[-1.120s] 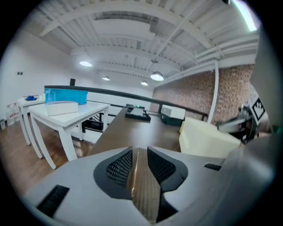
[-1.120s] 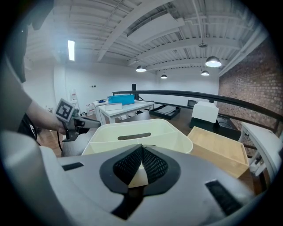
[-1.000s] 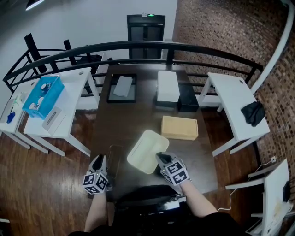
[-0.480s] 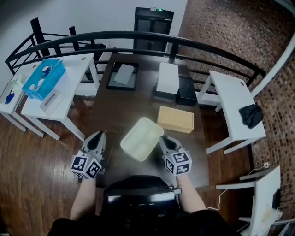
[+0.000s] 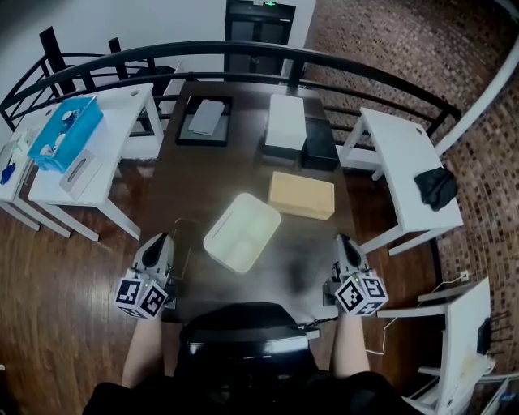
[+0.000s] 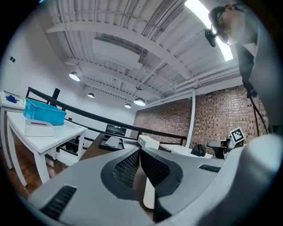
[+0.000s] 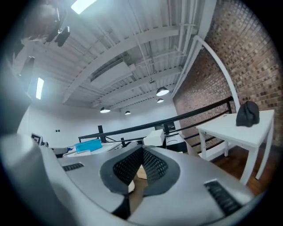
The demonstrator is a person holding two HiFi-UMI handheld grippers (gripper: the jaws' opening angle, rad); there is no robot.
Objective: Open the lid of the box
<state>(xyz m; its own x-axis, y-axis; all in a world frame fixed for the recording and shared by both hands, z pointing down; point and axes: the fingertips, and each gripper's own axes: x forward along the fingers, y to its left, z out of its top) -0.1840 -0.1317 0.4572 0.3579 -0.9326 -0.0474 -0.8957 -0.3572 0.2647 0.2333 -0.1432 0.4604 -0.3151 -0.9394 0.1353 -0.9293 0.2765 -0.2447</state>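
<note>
Head view: left claw and right claw pinched together, empty, flanking the white box; lid seemingly on, so next reach for its rim.

White box closed on the dark table — tan box just beside.

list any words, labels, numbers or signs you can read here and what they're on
No text can be read.
Green lit sign above the door: too small to read.
On the left gripper and right gripper: only square black-and-white marker patterns, no letters or numbers.
</note>
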